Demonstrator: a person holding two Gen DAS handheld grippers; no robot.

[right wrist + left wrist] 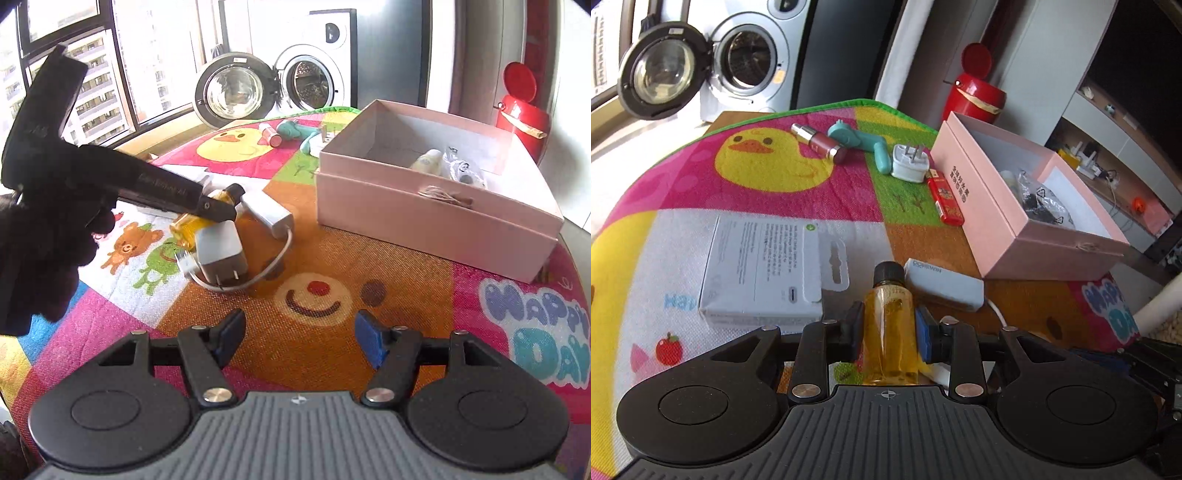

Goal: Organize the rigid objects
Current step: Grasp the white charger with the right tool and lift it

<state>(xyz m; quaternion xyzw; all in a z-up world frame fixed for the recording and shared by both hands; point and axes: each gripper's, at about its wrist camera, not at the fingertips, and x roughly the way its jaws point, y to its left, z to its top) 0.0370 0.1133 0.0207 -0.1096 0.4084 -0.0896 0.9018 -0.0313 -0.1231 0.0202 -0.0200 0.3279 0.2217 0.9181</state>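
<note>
Amber bottle [889, 325] in left tool [889, 325], "DOREWIN" adapter [943, 282]

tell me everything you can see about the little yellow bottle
The small clear bottle of amber-yellow liquid looks like glass or plastic, with a ribbed black screw cap, closed. It sits between the pads of the left gripper, which press its sides, cap pointing away from the gripper. From the right wrist view it is tilted, low over the colourful play mat, beside a white plug adapter; whether it touches either is unclear.
</note>
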